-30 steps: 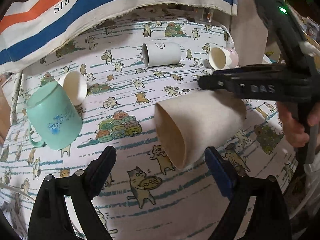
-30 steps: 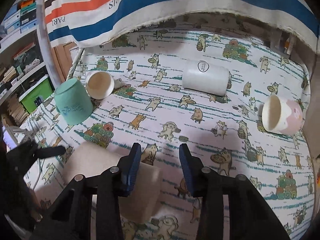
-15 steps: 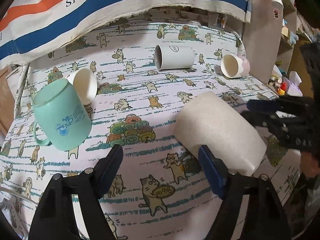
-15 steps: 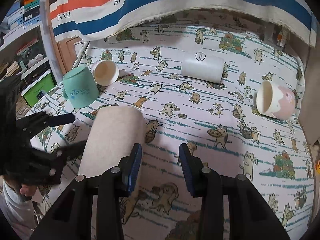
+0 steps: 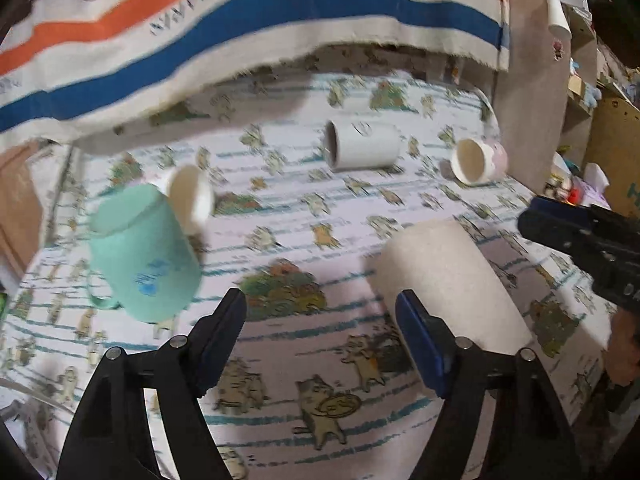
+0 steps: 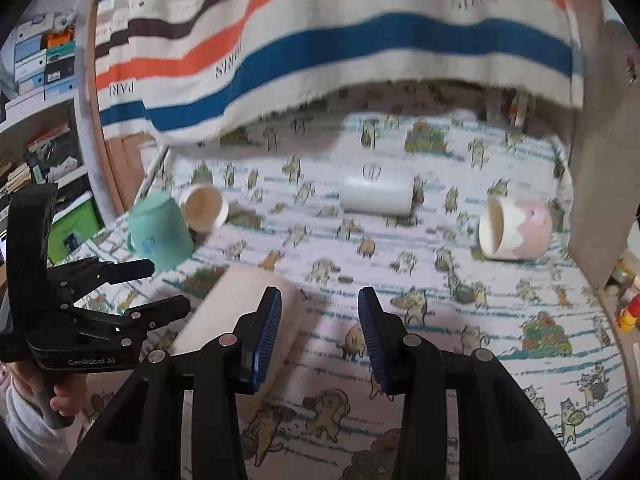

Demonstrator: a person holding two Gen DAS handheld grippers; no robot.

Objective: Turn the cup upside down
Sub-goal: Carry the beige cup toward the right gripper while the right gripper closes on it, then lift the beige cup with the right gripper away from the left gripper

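A beige cup (image 5: 452,280) stands upside down on the cat-print cloth, base up; it also shows in the right wrist view (image 6: 236,312). My left gripper (image 5: 320,340) is open and empty, the cup just behind its right finger (image 5: 420,344). My right gripper (image 6: 318,332) is open and empty, the cup behind its left finger (image 6: 264,336). The other hand's gripper shows at the right edge of the left wrist view (image 5: 592,248) and at the left of the right wrist view (image 6: 96,312).
A mint mug (image 5: 140,252) stands upside down at the left. A small white cup (image 5: 192,196), a white cylinder cup (image 5: 364,144) and a pink cup (image 5: 480,160) lie on their sides farther back. A striped cloth (image 5: 240,20) hangs behind; shelves (image 6: 40,120) stand left.
The beige cup went from lying on its side in the right gripper to standing upside down on the cloth. Both grippers pulled back from it and rose.
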